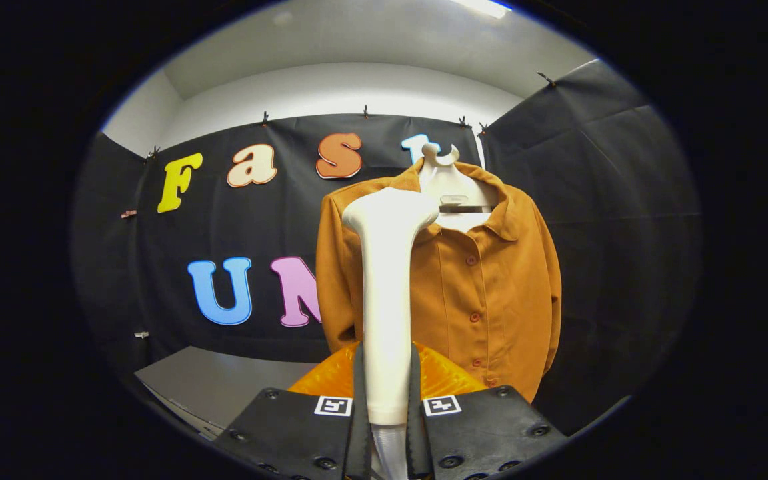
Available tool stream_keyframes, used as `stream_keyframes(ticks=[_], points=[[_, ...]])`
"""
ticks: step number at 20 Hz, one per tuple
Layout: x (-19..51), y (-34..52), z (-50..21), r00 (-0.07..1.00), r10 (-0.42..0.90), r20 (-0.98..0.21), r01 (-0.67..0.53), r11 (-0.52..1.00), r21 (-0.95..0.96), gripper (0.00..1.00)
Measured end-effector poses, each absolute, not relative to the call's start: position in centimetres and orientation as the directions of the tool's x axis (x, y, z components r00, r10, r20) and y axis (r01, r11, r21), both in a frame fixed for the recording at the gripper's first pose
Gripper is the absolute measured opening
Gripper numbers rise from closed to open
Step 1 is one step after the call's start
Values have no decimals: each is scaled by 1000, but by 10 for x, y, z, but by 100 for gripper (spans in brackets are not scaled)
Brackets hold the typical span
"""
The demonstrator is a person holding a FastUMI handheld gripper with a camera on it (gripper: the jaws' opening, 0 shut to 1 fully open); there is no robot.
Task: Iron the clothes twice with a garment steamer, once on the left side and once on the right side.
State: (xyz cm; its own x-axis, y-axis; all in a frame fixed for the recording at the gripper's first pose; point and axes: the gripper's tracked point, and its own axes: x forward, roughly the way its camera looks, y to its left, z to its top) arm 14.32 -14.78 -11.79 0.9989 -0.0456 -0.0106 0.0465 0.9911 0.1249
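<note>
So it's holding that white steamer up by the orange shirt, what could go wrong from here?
The gripper pinches only the low end of the tall steamer, so the long body above might tilt or slip as it moves. The shirt hangs loose on a hanger, so a push could swing it away instead of smoothing it. The steamer's head sits near the collar and buttons, where it might snag.
</note>
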Motion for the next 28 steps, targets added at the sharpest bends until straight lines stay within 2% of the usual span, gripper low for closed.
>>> stream_keyframes(ticks=[14, 28], points=[[136, -147, -217, 985, -32, -169, 52, 992, 118, 24], [89, -158, -322, 932, -60, -357, 107, 988, 112, 24]])
